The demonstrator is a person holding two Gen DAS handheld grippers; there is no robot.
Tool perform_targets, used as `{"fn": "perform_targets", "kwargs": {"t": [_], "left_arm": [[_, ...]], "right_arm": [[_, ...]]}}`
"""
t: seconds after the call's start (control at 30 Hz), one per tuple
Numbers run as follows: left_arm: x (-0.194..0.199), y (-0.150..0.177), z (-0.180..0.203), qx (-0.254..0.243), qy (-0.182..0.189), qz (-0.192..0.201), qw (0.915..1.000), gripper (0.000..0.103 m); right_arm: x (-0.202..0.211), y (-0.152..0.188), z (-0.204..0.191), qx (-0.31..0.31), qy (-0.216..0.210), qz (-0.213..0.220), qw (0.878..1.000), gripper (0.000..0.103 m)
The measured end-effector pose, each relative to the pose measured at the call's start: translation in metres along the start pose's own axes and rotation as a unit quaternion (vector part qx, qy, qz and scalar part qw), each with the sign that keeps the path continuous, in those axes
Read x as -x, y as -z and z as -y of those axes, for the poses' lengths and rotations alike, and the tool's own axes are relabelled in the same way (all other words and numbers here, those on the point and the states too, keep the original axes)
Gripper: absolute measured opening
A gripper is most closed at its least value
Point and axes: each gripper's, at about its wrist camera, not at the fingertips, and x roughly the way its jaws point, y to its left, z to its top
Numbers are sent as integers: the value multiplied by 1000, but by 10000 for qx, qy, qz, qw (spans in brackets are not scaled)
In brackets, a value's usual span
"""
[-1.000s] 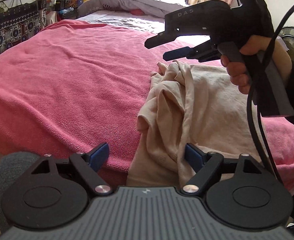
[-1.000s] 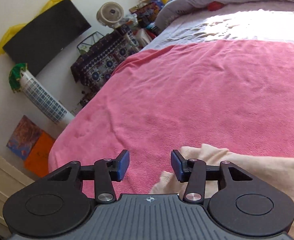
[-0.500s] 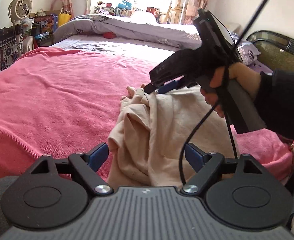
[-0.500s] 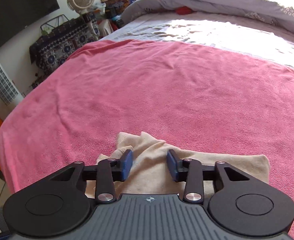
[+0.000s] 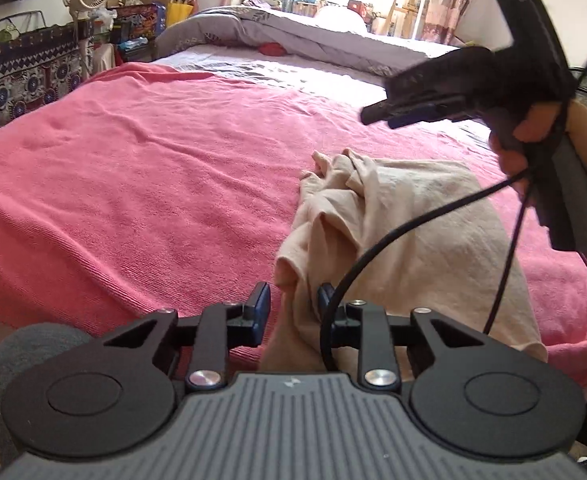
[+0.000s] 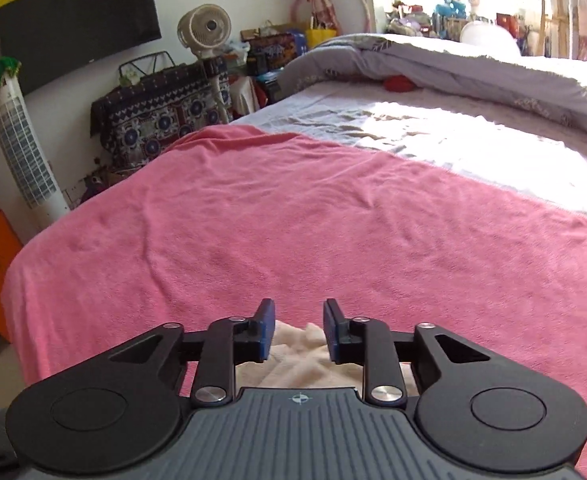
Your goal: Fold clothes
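Your left gripper [image 5: 290, 307]: jaws part-closed around a bunched fold of the one beige garment [image 5: 405, 236], cloth between the pads; whether they pinch it, you cannot tell. Your right gripper [image 6: 298, 330]: jaws open with a clear gap, nothing held, hovering above the garment's far crumpled edge. One garment, lying on the pink blanket [image 5: 153, 168] at the bed's near edge. One black cable [image 5: 377, 256] crosses it.

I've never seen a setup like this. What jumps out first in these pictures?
A huge pink blanket covers the near bed, with a crumpled beige garment lying on its right side. The left gripper has its blue pads around a fold of it, while the hand-held right gripper hovers above.
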Motion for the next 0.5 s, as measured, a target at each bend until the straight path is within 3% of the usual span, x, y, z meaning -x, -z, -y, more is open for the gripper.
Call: {"fn": "perform_targets", "kwargs": {"t": [0.03, 0.1, 0.17, 0.23, 0.3, 0.37, 0.43, 0.5], "left_arm": [[1, -2, -3, -1, -208, 32, 9998, 27], [1, -6, -13, 9, -538, 32, 9985, 30], [2, -11, -19, -99, -779, 6, 9969, 41], [10, -15, -17, -336, -884, 172, 9954, 65], [19, -19, -12, -675, -498, 240, 9962, 70], [30, -23, -8, -965, 515, 171, 9939, 70], [41, -24, -2, -1158, 1528, 47, 9814, 72], [50, -26, 4, -1303, 2252, -46, 9656, 73]], "right_arm": [[8, 4, 5, 131, 132, 73, 9998, 41], [22, 13, 14, 203, 280, 137, 9993, 46], [36, 23, 20, 263, 364, 237, 9987, 52], [52, 34, 24, 206, 576, 554, 9966, 61], [65, 42, 30, 28, 766, 873, 9932, 72], [71, 42, 40, -187, 892, 1040, 9904, 76], [72, 39, 53, -447, 1233, 1077, 9855, 79], [70, 35, 71, -807, 1544, 1023, 9794, 79]]}}
